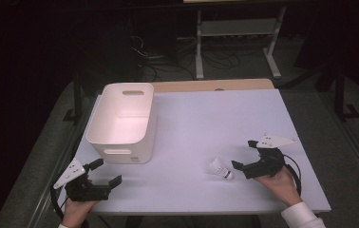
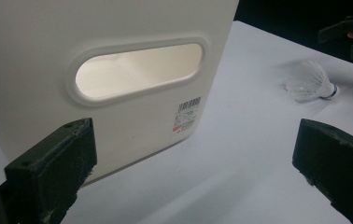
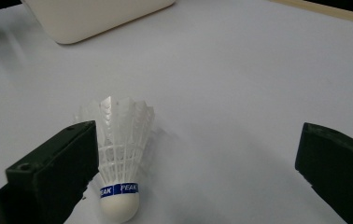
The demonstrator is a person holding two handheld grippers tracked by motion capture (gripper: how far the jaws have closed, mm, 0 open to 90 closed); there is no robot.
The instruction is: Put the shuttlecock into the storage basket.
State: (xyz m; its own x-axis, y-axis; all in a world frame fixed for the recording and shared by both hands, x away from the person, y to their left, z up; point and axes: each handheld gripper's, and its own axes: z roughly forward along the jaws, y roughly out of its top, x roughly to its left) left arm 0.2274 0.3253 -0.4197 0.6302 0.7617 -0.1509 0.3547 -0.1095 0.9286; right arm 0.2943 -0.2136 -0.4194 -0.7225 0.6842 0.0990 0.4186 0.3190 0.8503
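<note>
The left gripper sits at the near left corner of the table, its jaws spread wide with nothing in them. Just past it stands a white bin. To the right, a white shuttlecock lies on its side. The right gripper is just beside it, jaws spread wide and holding nothing.

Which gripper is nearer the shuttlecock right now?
Right. The right gripper is open just beside the shuttlecock; the left gripper is open far across the table, by the white bin.
</note>
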